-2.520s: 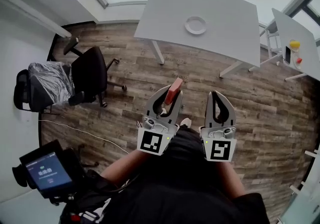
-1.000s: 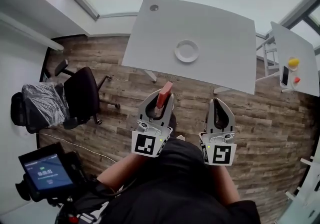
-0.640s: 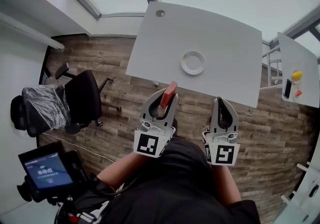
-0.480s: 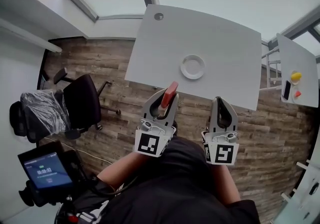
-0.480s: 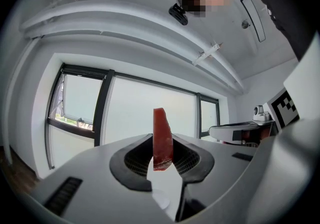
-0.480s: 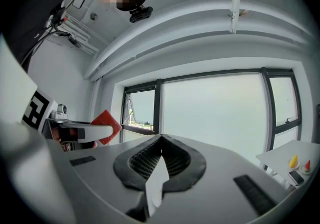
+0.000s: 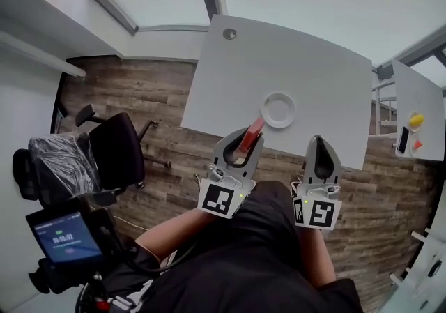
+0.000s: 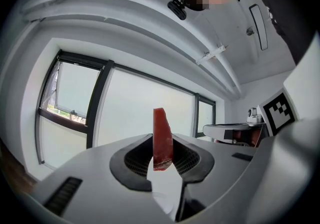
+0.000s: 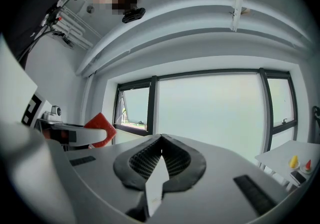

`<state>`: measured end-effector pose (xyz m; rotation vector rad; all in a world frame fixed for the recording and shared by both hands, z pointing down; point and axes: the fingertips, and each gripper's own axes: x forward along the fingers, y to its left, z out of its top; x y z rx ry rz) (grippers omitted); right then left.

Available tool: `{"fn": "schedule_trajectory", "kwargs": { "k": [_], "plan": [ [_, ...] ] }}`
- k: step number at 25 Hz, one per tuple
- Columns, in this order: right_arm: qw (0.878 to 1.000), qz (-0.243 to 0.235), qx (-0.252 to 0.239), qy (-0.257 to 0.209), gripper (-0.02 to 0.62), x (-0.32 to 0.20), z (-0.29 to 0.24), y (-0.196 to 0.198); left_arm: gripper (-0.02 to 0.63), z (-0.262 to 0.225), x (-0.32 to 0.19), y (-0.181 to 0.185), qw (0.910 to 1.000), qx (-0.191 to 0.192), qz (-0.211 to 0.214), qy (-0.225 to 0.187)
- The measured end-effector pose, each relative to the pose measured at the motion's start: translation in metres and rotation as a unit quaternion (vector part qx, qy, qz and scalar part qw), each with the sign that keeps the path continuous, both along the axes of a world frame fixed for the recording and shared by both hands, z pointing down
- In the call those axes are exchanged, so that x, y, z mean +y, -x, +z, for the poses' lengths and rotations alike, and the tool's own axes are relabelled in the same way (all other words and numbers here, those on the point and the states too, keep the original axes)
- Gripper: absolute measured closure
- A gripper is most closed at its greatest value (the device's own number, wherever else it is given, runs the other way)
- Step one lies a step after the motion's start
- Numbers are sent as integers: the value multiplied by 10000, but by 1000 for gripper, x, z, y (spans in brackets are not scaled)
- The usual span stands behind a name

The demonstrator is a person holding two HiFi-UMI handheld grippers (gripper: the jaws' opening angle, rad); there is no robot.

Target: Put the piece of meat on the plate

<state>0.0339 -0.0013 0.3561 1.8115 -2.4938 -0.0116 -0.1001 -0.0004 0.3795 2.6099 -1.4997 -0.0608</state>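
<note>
A red slab of meat (image 7: 251, 136) stands on edge between the jaws of my left gripper (image 7: 249, 141), which is shut on it. In the left gripper view the meat (image 8: 162, 138) sticks up above the left gripper (image 8: 162, 144). A white plate (image 7: 279, 110) lies on the white table (image 7: 230, 81), just beyond the meat and to its right. The meat hangs at the table's near edge. My right gripper (image 7: 318, 143) is level beside the left one, shut and empty; its view shows the right gripper (image 9: 161, 144) with pads together, and the meat (image 9: 101, 128) to the left.
A black office chair (image 7: 115, 141) and a plastic-wrapped chair (image 7: 59, 158) stand on the wood floor at left. A second white table (image 7: 418, 99) at right carries a yellow item (image 7: 416, 120), a red item and a phone. A screen device (image 7: 63, 238) sits lower left. Large windows lie ahead.
Both grippers have travelled forward toward the table; the table and plate have come nearer in view. The meat has stayed gripped and now reaches the table's near edge.
</note>
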Motion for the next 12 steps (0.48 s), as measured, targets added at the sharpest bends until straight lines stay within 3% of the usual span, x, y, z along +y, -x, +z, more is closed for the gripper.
{"fn": "schedule_trajectory", "kwargs": {
  "k": [12],
  "plan": [
    [9988,-491,-60,69,591,-28,4,17,511,28,-34,2,9987,22,-383,334]
  ]
}}
